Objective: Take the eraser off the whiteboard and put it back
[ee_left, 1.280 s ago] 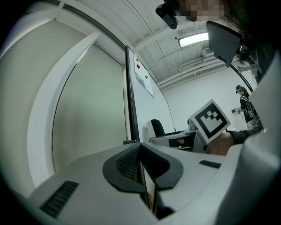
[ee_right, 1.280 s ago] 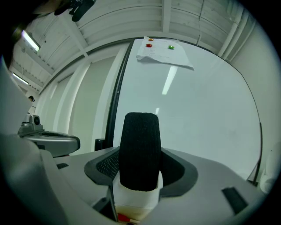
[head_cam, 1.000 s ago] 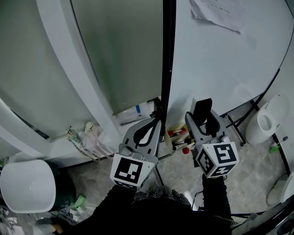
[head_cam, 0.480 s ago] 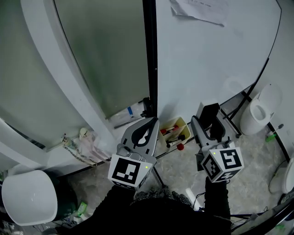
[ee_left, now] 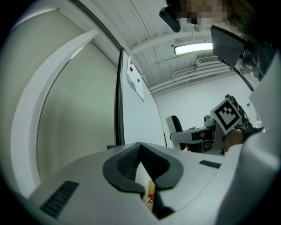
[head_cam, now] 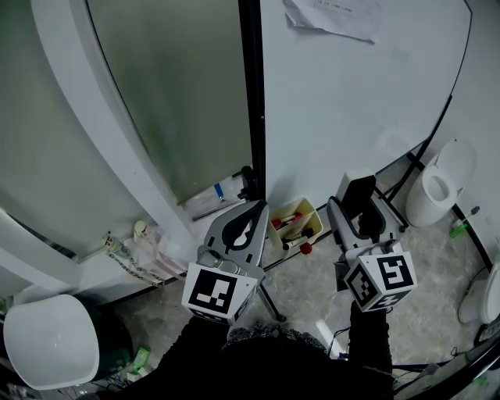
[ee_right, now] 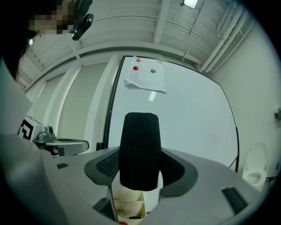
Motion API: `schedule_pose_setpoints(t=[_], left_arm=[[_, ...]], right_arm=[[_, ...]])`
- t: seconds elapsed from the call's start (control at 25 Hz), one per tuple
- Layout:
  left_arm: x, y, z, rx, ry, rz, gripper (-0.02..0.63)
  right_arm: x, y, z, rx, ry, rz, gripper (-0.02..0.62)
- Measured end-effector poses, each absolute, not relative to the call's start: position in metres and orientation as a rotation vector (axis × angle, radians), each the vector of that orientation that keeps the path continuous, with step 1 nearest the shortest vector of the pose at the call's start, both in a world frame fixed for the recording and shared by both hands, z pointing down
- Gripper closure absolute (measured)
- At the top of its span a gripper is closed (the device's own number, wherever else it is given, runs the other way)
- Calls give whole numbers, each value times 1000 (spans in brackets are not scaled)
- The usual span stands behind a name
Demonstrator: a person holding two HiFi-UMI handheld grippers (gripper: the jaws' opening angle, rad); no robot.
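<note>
The whiteboard [head_cam: 351,101] stands upright ahead of me, its black left edge [head_cam: 251,94] running down the middle of the head view. My right gripper [head_cam: 361,205] is shut on the eraser [head_cam: 358,194], a block with black felt that stands up between the jaws [ee_right: 139,149], a short way off the board [ee_right: 184,110]. My left gripper [head_cam: 255,206] is shut with nothing in it and points at the board's lower left corner; in its own view the tips [ee_left: 140,151] meet. A yellow marker box [head_cam: 297,219] with red pens hangs at the board's bottom edge between the grippers.
A sheet of paper [head_cam: 332,19] is pinned near the board's top by coloured magnets [ee_right: 144,68]. Left of the board is a frosted glass partition [head_cam: 172,94]. A white seat [head_cam: 47,332] stands at lower left, another white object [head_cam: 441,183] on the floor at right.
The head view has swung so the board's black edge sits further left. The right gripper, still holding the eraser, has shifted slightly right. The left gripper has hardly moved.
</note>
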State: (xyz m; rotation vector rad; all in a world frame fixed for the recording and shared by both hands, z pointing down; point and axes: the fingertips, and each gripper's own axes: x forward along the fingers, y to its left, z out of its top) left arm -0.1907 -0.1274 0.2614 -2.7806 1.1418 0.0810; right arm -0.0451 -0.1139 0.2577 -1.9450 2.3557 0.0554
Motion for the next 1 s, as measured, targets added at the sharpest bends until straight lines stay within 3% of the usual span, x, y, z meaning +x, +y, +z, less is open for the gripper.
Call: schedule_pose_setpoints(t=[1.0], left_arm=[[-184, -95, 285, -2904, 839, 73, 601]], right_arm=[[-32, -48, 278, -2204, 2073, -27, 325]])
